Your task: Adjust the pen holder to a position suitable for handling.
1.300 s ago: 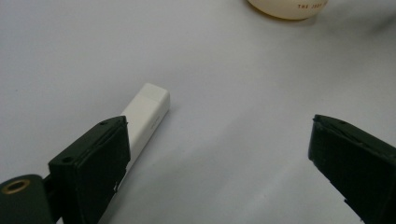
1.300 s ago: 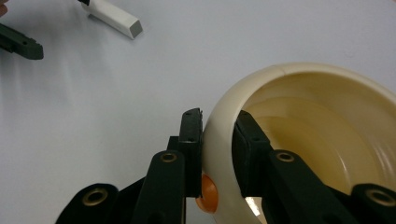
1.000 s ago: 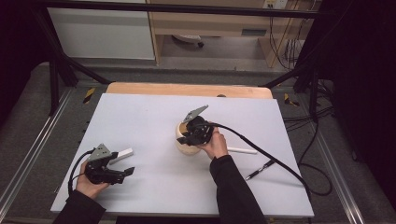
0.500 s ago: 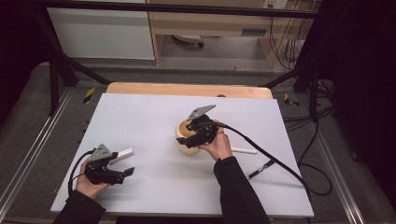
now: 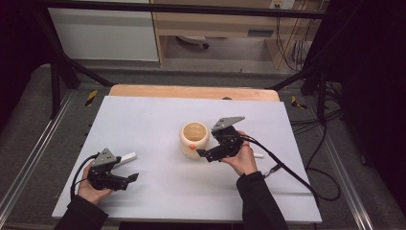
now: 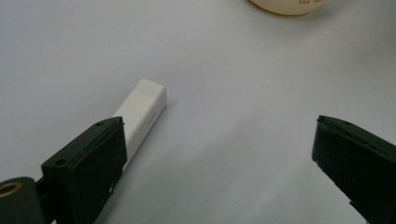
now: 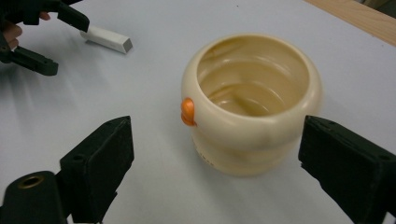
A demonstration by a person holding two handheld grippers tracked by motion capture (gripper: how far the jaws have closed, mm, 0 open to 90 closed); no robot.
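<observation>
From the high view, the cream jar [image 5: 194,139] stands upright mid-table; the right gripper [image 5: 203,154] sits just beside it, jaws newly spread with nothing between them. The left gripper [image 5: 132,178] rests low near a white block [image 5: 125,158].

In the left gripper view, jaws apart; print on the jar reads "THE", the rest cut off.

In the right gripper view, the open jaws face the jar's orange knob [image 7: 187,111].

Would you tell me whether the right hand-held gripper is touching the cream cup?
Apart. In the right gripper view, the right hand-held gripper has its jaws spread wide, having just been opening, with table visible between each jaw and the cream cup.
</observation>
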